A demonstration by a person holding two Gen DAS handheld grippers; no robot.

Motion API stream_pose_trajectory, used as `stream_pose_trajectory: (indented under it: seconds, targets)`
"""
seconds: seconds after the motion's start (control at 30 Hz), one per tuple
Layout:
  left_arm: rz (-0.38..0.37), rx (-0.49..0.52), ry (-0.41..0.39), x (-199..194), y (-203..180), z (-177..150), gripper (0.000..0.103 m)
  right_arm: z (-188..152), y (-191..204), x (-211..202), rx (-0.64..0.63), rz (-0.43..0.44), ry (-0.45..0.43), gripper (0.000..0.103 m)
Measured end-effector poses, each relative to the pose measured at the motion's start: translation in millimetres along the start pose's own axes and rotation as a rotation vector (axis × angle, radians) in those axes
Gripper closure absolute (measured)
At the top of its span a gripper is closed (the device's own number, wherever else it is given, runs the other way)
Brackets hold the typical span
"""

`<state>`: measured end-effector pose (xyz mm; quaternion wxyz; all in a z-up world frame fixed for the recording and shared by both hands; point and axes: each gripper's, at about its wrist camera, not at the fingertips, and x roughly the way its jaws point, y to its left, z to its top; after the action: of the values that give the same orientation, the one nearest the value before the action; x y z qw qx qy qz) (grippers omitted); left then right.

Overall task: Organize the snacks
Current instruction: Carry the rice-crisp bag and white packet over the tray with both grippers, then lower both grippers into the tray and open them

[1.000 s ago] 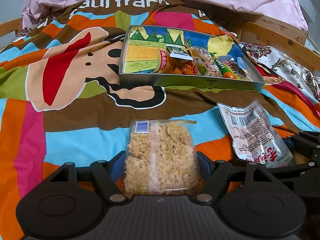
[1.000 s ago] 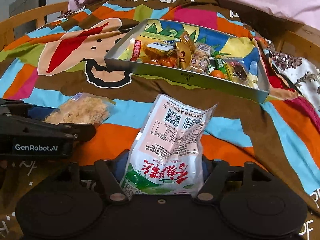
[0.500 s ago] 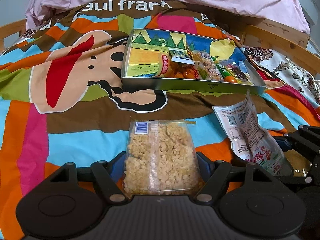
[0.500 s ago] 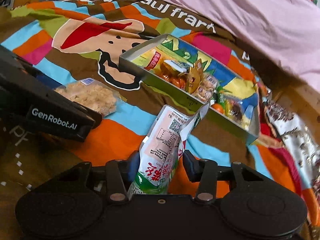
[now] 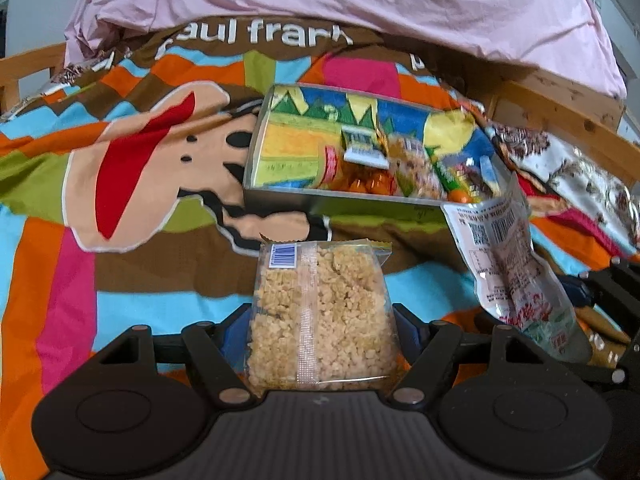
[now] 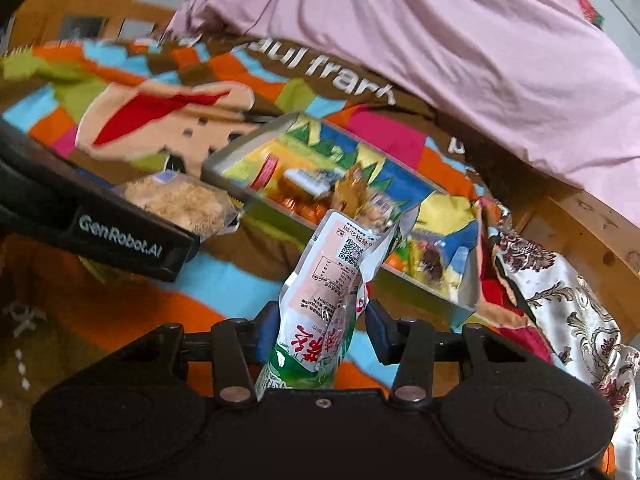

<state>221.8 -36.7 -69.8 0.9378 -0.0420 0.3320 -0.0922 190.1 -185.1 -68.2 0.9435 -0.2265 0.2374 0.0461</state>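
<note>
- Two claws each pinch a snack above the bedspread point(image 5: 132, 272): left claw point(image 5: 322, 320) the clear crispy-rice packet point(image 5: 320, 312), right claw point(image 6: 318, 328), jaws just closing, the white pouch point(image 6: 332, 292).
- Next, I reckon: carry both forward and drop them into the tin box point(image 5: 360, 200), already partly filled.
- Only the right view shows the left claw's side and the box's far corner.

Cartoon-print blanket point(image 5: 152, 208), pink sheet point(image 5: 360, 4) behind it, what looks like a wooden bedframe point(image 6: 580, 224) alongside

Snack packets point(image 5: 404, 168) in tin point(image 5: 360, 204)
</note>
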Motion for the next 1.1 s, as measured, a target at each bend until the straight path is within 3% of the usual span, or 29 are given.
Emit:
stream_pose_trajectory:
  seconds: [0.23, 0.47, 0.77, 0.9, 1.1]
  targets:
    - [0.026, -0.009, -0.063, -7.8, -9.6, 22.3, 0.027, 15.7, -20.9, 1.3, 0.072, 0.0, -0.08, 0.055]
    - [0.055, -0.046, -0.1, 2.6, -7.4, 69.2, 0.027, 44.7, -57.5, 43.5, 0.098, -0.024, -0.179, 0.055]
    - [0.097, -0.099, -0.093, 67.2, -0.5, 132.8, 0.027, 52.3, -111.6, 120.3, 0.217, -0.049, -0.194, 0.054]
    - [0.101, -0.075, -0.085, 100.3, -5.3, 154.0, 0.027, 53.2, -129.5, 151.8, 0.271, 0.015, -0.199, 0.053]
    - [0.125, -0.029, -0.011, 145.6, -10.6, 168.2, 0.027, 47.1, -143.2, 184.4, 0.341, 0.073, -0.173, 0.053]
